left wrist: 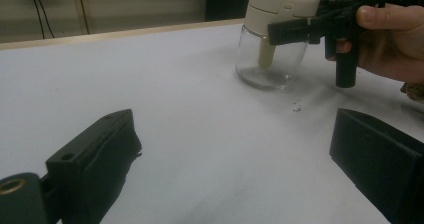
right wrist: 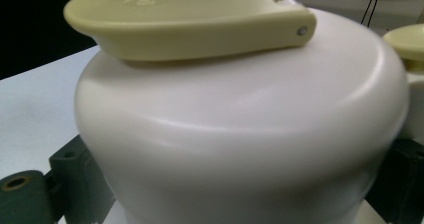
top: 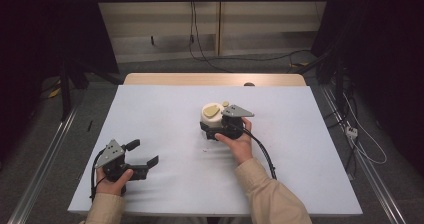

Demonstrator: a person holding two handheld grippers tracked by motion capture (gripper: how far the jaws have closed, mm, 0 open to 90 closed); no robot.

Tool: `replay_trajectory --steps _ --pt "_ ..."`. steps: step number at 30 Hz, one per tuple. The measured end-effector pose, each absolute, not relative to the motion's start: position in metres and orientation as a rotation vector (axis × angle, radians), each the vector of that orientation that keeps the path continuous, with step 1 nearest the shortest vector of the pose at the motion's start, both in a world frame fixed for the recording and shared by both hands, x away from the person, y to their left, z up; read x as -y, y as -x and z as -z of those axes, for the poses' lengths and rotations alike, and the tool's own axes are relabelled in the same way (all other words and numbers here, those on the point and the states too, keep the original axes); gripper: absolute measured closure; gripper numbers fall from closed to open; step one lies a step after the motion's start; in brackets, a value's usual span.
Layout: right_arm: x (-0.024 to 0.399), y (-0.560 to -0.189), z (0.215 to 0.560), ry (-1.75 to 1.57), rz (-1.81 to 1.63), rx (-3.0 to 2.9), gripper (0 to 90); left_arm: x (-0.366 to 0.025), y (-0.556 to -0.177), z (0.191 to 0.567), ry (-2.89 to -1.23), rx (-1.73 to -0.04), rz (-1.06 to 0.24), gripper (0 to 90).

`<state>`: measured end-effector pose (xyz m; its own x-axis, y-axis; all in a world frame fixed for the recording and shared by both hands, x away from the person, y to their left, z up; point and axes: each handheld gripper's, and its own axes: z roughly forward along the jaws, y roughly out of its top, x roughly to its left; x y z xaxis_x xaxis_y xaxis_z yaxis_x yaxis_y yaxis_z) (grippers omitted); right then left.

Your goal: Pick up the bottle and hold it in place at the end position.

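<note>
I pinch the jar (top: 214, 118) mid-counter (top: 165, 119) with my right gripper (top: 225, 129), fingers pressed against its cream lid (right wrist: 240, 119) to steady it. My left gripper (top: 137, 156) waits well left of the jar, fingers spread, free.

White-covered table (top: 165, 114) w/ a lidded glass jar (top: 214, 118) standing near centre.

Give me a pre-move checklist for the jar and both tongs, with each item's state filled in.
1. Right tongs around the jar's white lid, jaws on either side: ok.
2. Grip actually tight on the lid: cannot tell.
3. Glass jar upright on the table: ok.
4. Left tongs open and apart from the jar: ok.
5. Yellow flap on the lid folded flat: ok.
6. Jar's contents: cannot tell.
</note>
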<state>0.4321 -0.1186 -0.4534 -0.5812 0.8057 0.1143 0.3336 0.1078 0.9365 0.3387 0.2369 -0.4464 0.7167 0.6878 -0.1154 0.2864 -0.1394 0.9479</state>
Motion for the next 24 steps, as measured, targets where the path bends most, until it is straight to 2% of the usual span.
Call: replay_trajectory --steps 24 --pt "0.120 -0.432 0.453 -1.105 -1.458 -1.996 5.0 -0.209 -0.351 0.436 -1.715 -0.790 -0.389 3.9"
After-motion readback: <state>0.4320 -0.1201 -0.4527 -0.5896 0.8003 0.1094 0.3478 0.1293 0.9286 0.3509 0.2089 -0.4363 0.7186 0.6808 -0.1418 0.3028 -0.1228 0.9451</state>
